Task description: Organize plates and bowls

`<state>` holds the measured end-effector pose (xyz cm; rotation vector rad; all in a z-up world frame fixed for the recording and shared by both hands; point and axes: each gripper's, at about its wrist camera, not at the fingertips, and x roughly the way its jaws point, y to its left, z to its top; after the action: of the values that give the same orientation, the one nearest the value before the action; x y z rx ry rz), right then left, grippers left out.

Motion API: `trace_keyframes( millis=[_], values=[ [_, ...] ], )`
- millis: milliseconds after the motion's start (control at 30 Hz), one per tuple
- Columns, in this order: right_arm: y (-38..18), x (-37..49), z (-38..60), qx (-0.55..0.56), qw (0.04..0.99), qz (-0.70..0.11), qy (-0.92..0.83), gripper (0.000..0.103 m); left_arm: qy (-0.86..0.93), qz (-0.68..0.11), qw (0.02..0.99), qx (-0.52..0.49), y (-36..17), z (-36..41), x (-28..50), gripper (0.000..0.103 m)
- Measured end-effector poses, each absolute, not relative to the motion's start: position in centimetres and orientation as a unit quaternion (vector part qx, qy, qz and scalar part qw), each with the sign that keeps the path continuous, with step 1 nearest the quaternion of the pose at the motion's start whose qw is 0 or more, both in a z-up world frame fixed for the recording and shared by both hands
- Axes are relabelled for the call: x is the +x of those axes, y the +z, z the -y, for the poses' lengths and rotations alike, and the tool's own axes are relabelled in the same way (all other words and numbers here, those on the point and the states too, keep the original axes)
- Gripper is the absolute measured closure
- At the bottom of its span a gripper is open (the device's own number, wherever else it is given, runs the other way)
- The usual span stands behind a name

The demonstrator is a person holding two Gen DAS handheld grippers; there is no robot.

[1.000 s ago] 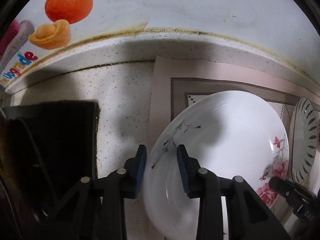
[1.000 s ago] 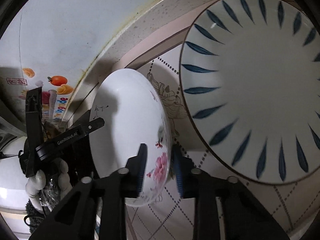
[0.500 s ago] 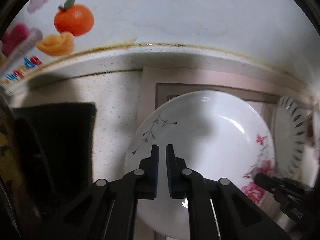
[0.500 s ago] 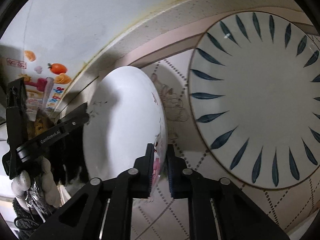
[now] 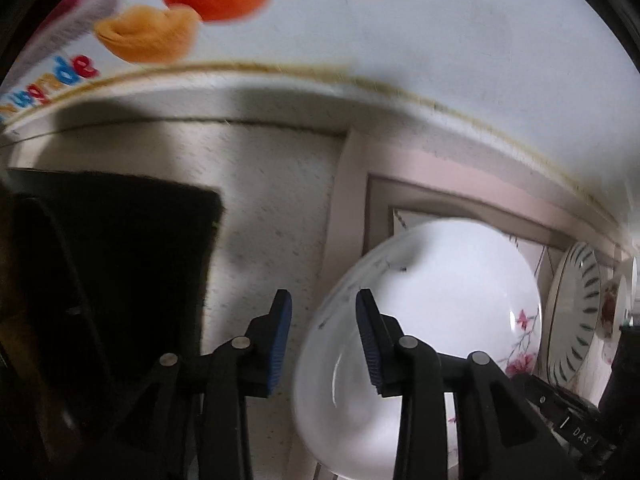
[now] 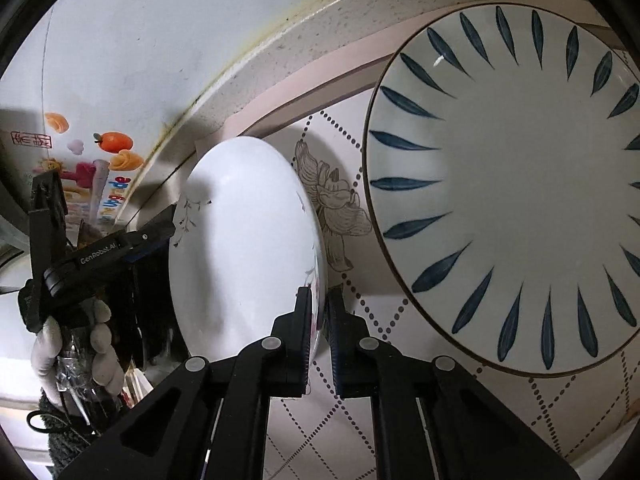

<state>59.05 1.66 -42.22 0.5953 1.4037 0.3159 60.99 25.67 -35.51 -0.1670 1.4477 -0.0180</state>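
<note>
A white plate with pink flowers [image 6: 244, 248] is tilted up on edge over the patterned mat [image 6: 360, 360]. My right gripper [image 6: 319, 316] is shut on its flowered rim. The same plate shows in the left wrist view [image 5: 432, 320]. My left gripper [image 5: 323, 340] is open at the plate's left rim, one finger over the plate, the other over the counter; it holds nothing. It also shows in the right wrist view [image 6: 152, 240]. A large plate with blue leaf marks [image 6: 516, 184] lies flat on the mat to the right.
A black block [image 5: 112, 264] sits on the speckled counter [image 5: 272, 216] to the left. The wall with fruit stickers [image 5: 180, 8] runs close behind. A further flowered dish [image 5: 614, 312] stands past the blue-leaf plate [image 5: 574, 312].
My left gripper was shut half a second ago and has opened and shifted left off the plate. My right gripper has closed on the rim and tipped the plate up.
</note>
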Motion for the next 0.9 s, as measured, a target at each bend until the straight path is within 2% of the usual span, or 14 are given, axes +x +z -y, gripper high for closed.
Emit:
trace_keyframes(
  millis=[133,367,900],
  values=[
    [-42.9,59.5,-1.9,0.272,0.702,-0.642,0.147,0.093,-0.011,-0.669,0.738,-0.080,-37.0,-25.5,61.2,0.075],
    [-42.9,59.3,-2.0,0.250,0.729,-0.622,0.140,0.095,-0.014,-0.636,0.771,-0.042,-35.6,-23.7,59.0,0.086],
    [-40.4,57.6,1.7,0.241,0.734,-0.616,0.152,0.095,-0.016,-0.617,0.784,-0.068,-32.1,-22.0,54.0,0.086]
  ],
)
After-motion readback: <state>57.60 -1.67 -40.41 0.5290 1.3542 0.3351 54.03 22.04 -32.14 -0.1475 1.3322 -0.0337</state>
